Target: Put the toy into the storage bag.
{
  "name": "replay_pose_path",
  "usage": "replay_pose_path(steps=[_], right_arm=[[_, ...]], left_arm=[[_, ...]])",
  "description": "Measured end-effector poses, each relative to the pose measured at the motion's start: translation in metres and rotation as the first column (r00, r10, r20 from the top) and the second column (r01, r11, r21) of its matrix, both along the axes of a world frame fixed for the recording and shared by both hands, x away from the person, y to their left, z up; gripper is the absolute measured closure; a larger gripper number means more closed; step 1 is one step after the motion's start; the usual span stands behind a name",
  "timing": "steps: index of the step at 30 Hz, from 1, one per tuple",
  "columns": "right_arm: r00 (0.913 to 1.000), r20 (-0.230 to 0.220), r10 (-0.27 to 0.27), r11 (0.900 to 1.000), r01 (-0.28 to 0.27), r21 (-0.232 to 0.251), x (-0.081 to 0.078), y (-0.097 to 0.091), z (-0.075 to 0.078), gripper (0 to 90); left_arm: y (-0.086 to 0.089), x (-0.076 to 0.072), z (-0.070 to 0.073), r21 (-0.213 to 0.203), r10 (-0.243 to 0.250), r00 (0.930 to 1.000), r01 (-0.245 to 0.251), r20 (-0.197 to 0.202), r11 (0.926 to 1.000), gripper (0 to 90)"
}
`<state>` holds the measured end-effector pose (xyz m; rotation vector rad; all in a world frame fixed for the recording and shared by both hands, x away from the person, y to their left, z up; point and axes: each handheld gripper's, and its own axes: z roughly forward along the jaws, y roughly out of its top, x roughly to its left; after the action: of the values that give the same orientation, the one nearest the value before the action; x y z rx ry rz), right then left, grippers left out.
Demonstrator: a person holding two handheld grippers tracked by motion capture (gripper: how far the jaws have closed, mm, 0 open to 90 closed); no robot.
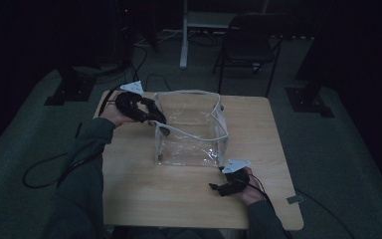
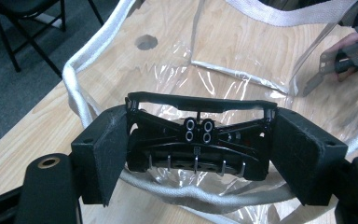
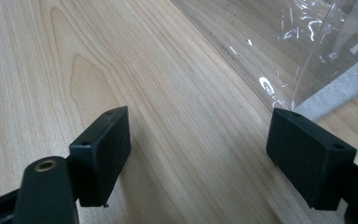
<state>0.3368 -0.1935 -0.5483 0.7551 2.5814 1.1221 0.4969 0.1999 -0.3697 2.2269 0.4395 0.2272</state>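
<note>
A clear plastic bag (image 1: 191, 124) with white fabric trim stands open on the wooden table (image 1: 144, 194). My left gripper (image 1: 155, 118) hovers at the bag's left rim, shut on a wide black plastic clip (image 2: 196, 103) with small prongs. The clip spans the gap between both pads (image 2: 107, 149), above the white trim (image 2: 74, 79) and the bag's mouth. My right gripper (image 1: 218, 188) rests low by the bag's near right corner. It is open, with bare wood between its pads (image 3: 105, 149); the bag's wall (image 3: 279, 42) lies just ahead to its right. Through the bag I also see the right gripper (image 2: 326, 70).
A small round hole (image 2: 145, 42) marks the tabletop near the bag. Beyond the table stand a dark folding chair (image 1: 251, 42), a white post (image 1: 184, 35) and two black stand bases (image 1: 69, 92) (image 1: 308, 99). Cables trail over the grey floor at the left.
</note>
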Motion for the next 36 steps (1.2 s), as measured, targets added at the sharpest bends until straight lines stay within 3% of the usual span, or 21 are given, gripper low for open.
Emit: replay_pose_path(steps=[16,21,36], right_arm=[[1.0,0.001,0.001,1.0,-0.001,0.0,0.0,0.0,0.0,21.3],[1.0,0.0,0.002,1.0,-0.002,0.001,0.0,0.0,0.0,21.0],[1.0,0.003,0.008,1.0,-0.008,-0.001,0.0,0.001,0.0,20.8]], left_arm=[[0.005,0.001,-0.005,-0.036,0.016,0.9997,-0.017,-0.02,0.9992,24.1],[0.009,0.0,-0.005,-0.049,0.02,0.9997,-0.021,-0.013,0.9986,29.5],[0.022,-0.011,0.003,-0.143,0.081,0.995,-0.072,0.058,0.9871,30.1]])
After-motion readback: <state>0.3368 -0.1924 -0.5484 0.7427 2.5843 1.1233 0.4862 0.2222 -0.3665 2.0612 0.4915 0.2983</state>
